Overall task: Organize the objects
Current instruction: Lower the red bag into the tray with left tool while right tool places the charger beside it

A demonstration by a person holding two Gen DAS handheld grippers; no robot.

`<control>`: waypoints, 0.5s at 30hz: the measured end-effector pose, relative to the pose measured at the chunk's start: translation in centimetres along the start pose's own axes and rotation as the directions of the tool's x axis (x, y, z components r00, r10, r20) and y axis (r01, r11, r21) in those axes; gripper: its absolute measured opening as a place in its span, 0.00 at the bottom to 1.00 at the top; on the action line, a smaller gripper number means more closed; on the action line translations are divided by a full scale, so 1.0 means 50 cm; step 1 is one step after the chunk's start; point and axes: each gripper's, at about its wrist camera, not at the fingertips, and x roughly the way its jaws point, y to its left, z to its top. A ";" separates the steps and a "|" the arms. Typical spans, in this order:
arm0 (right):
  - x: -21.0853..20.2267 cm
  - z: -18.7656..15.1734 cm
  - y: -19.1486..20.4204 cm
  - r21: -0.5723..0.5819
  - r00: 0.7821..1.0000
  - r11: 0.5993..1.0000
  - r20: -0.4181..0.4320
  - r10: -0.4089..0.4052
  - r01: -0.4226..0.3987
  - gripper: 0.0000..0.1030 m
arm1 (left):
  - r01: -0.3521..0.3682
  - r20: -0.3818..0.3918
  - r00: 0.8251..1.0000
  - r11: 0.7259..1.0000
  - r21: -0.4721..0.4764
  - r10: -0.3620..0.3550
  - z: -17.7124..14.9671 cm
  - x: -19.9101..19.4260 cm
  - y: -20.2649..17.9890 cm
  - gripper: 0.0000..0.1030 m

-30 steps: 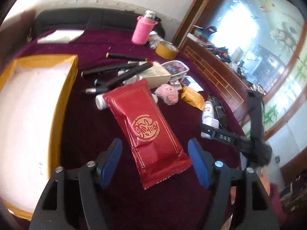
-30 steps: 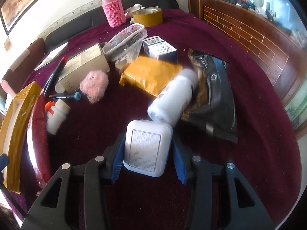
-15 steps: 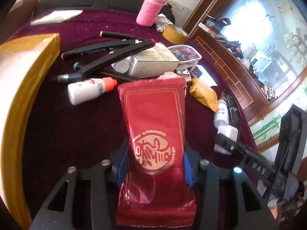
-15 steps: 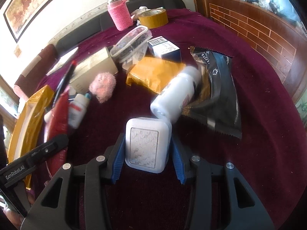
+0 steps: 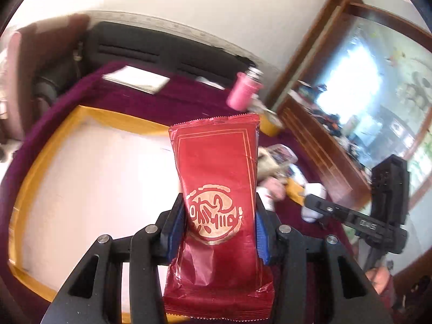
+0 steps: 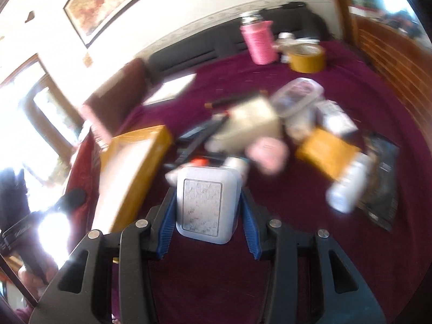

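Left gripper (image 5: 218,224) has its blue pads pinching a red foil snack pouch (image 5: 216,189), lifted clear, with the yellow-rimmed tray (image 5: 81,118) behind and left of the jaws. Right gripper (image 6: 206,210) is clamped on a white rectangular case (image 6: 206,205) above the maroon tablecloth (image 6: 297,216); blurry clutter lies beyond.

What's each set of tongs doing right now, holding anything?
Left tongs: closed on the red packet, lifted in front of the yellow-rimmed tray.
Right tongs: closed on the white case, above the cloth.
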 end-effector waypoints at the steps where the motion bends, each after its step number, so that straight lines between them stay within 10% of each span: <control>1: 0.024 0.012 0.024 -0.008 0.999 0.999 -0.019 0.040 -0.040 0.42 | -0.030 -0.001 1.000 1.000 -0.001 0.030 0.014 0.001 0.022 0.39; 7: 0.221 0.090 0.181 -0.058 0.977 0.984 -0.141 0.159 -0.168 0.42 | -0.116 -0.084 0.991 0.989 -0.097 0.108 0.084 0.094 0.168 0.39; 15: 0.420 0.127 0.221 -0.086 0.974 0.995 -0.223 0.030 -0.051 0.42 | -0.119 -0.180 0.980 0.976 -0.180 0.086 0.082 0.222 0.231 0.38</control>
